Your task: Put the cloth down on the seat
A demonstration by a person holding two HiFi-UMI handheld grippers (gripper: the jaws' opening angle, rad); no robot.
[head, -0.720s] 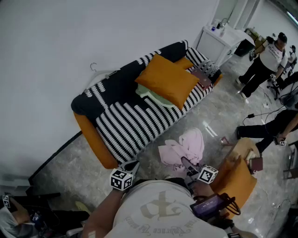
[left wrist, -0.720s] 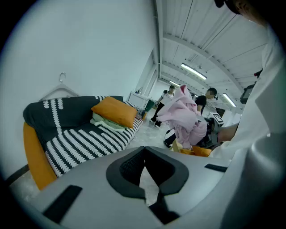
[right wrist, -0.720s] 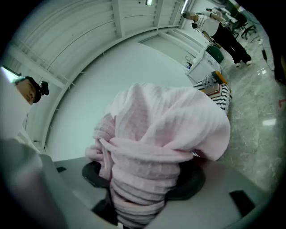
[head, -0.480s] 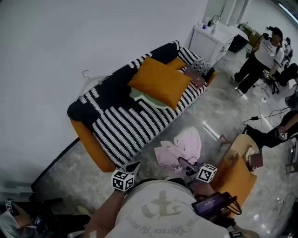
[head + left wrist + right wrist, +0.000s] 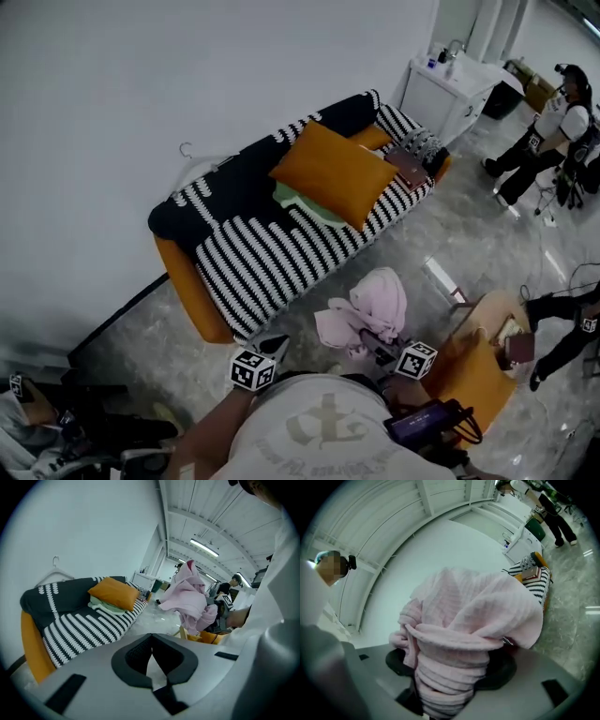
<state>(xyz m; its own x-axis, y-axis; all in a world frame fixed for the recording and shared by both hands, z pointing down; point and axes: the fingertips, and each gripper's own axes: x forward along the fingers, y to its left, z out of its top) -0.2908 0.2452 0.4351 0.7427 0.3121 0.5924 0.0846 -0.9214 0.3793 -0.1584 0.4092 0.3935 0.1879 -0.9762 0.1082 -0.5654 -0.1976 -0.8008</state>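
A bunched pink cloth (image 5: 367,309) hangs over the grey floor, in front of the sofa's near edge. My right gripper (image 5: 378,343) is shut on it; in the right gripper view the cloth (image 5: 464,620) fills the space between the jaws and hides the fingertips. The seat is a black-and-white striped sofa (image 5: 272,248) with orange ends, carrying an orange cushion (image 5: 333,173) on a pale green cloth (image 5: 305,204). My left gripper (image 5: 270,347) is low at the left, short of the sofa. Its jaws (image 5: 152,648) are shut with nothing in them.
A white cabinet (image 5: 452,89) stands beyond the sofa's far end. Small items (image 5: 414,159) lie on that end of the seat. An orange chair (image 5: 478,361) with things on it is close on my right. People (image 5: 562,127) stand at the far right. A hanger (image 5: 194,156) hangs on the wall.
The head view has swung slightly. The pink cloth stays in the right gripper at about the same place before the sofa. The standing person at the far right has moved further right.
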